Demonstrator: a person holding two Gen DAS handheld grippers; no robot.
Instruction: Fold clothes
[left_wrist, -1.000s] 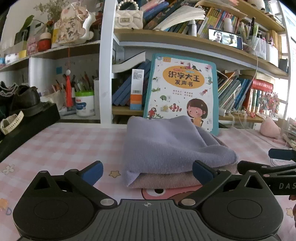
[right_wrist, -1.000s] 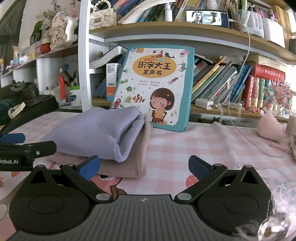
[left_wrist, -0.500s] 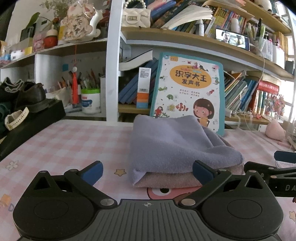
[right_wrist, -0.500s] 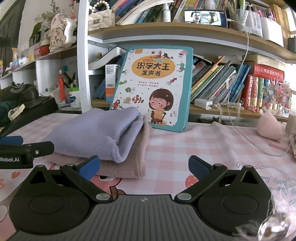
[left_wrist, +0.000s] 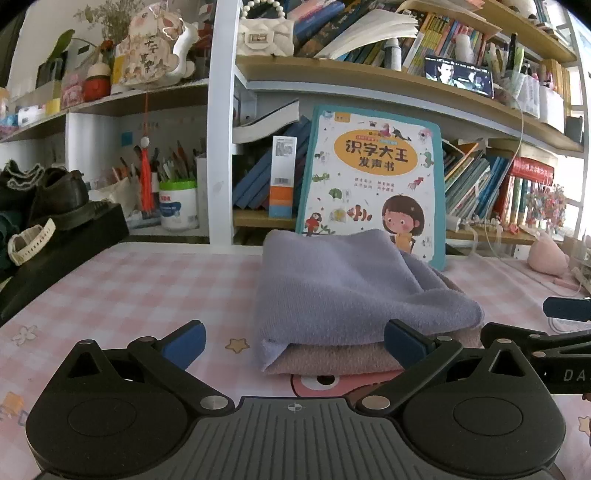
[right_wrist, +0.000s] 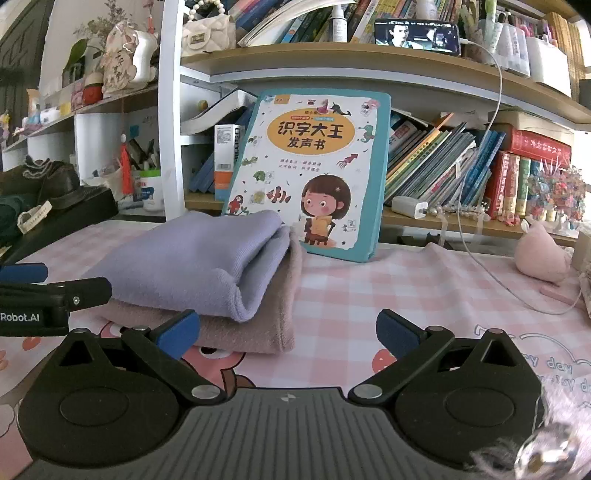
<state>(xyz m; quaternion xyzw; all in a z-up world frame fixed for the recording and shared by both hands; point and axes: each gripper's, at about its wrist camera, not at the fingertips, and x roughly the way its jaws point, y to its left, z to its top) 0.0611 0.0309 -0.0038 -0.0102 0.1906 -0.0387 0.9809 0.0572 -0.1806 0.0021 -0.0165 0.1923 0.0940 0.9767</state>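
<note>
My left gripper (left_wrist: 293, 343) and right gripper (right_wrist: 284, 330) are black linkages with silver pivot screws, blue fingertip pads and ribbed grey bases (white lettering along one side).

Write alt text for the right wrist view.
A folded lavender fleece cloth lies stacked on a folded dusty-pink cloth on the pink checked tablecloth, just ahead of the open, empty right gripper. Behind stands a teal-edged children's picture book against crowded bookshelves; the left gripper shows at the left edge.
</note>
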